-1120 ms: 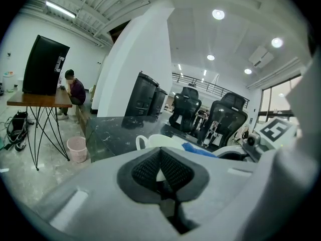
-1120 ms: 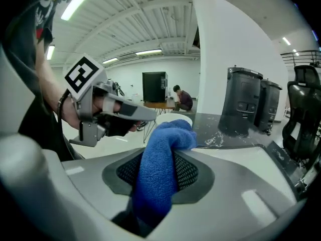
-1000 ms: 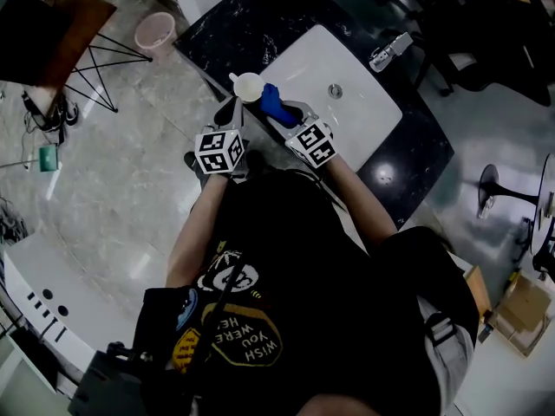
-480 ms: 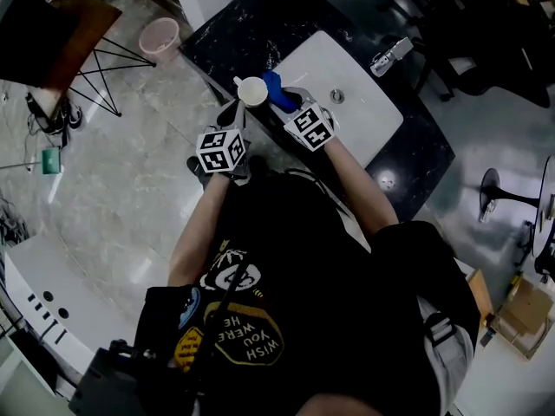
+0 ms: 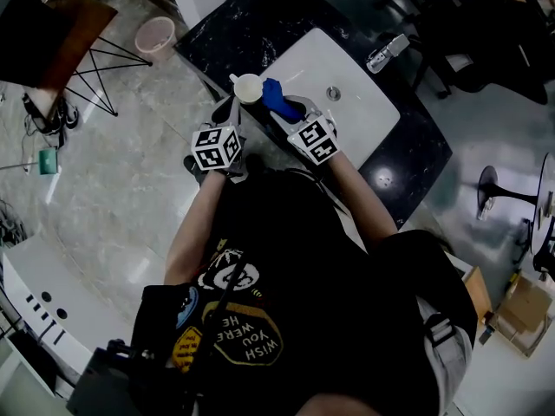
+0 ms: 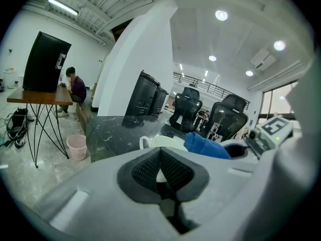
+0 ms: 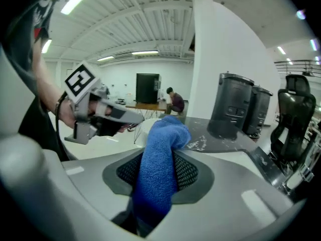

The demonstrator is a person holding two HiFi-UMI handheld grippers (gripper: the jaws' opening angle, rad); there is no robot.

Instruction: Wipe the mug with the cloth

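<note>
cloth [image 7: 159, 169] in right jaws, beside mug [image 5: 247, 87]

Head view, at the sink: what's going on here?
A person stands at a white sink set in a dark counter, with a gripper in each hand. The left gripper is shut on a white mug, holding it at the sink's near corner. The right gripper is clamped on a blue cloth, whose bunched end sits right beside the mug, seemingly touching it. The wiping looks to be under way.
</note>
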